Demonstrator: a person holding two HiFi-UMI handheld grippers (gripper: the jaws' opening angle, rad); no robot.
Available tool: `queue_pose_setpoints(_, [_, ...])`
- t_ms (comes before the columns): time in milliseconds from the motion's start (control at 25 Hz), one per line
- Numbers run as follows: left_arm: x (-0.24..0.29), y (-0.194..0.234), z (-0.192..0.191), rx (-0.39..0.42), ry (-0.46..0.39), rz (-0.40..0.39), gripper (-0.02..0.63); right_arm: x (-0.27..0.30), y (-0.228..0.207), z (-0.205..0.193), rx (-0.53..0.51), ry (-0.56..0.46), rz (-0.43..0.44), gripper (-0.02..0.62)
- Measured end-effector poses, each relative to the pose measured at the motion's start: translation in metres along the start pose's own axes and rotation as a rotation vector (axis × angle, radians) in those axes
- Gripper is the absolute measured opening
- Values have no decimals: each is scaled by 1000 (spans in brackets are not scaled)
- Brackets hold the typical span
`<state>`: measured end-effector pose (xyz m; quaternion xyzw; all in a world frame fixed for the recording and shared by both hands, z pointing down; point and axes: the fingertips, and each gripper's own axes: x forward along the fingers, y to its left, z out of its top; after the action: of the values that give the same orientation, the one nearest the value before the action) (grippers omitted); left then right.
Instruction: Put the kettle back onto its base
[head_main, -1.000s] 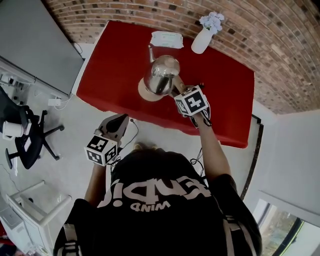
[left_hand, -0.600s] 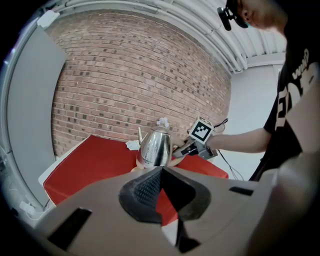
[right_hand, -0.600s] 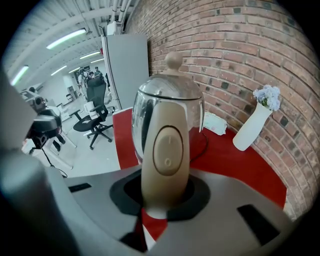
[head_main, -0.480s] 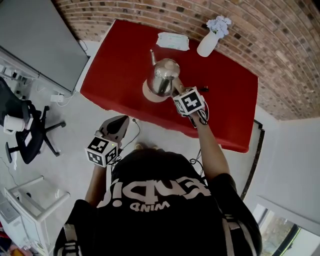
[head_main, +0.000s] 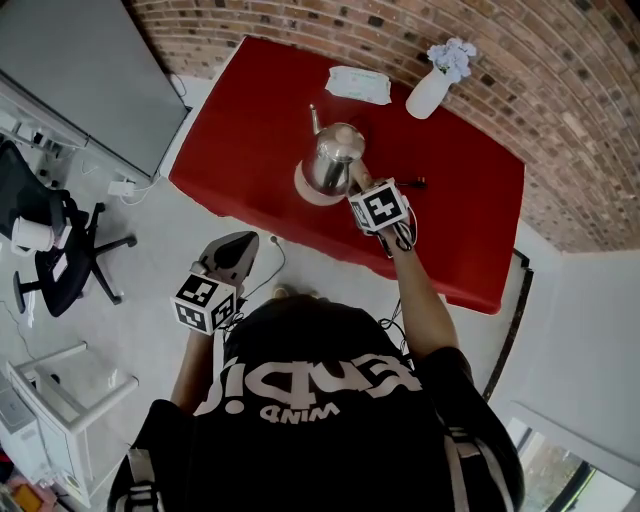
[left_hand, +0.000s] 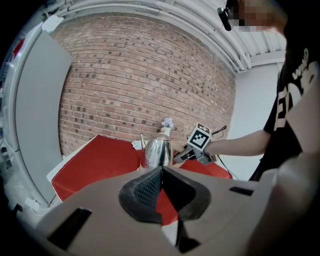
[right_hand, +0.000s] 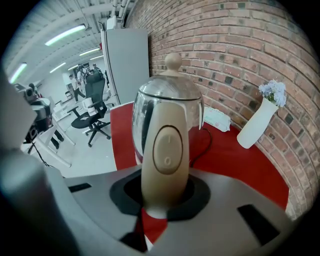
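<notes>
Kettle upright directly over its base on the red table.
The right gripper clamps the beige handle from the near side, and whether the kettle is seated cannot be told. The left gripper, jaws together and empty, hovers well back.

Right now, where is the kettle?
In the head view the kettle is near the middle of the red table, over its round base, its handle clamped in the right gripper; the white vase stands beyond it to the right.
</notes>
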<state>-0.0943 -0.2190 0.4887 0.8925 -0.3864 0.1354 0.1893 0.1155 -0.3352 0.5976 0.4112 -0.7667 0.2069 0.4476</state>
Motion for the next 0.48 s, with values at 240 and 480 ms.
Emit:
queue_pose_setpoints(240, [-1, 4, -1, -2, 2, 11, 9, 9, 2, -3, -5, 9, -3, 72])
queue_pose_setpoints(480, [-2, 5, -2, -7, 5, 19, 9, 16, 5, -2, 4, -2, 4, 72])
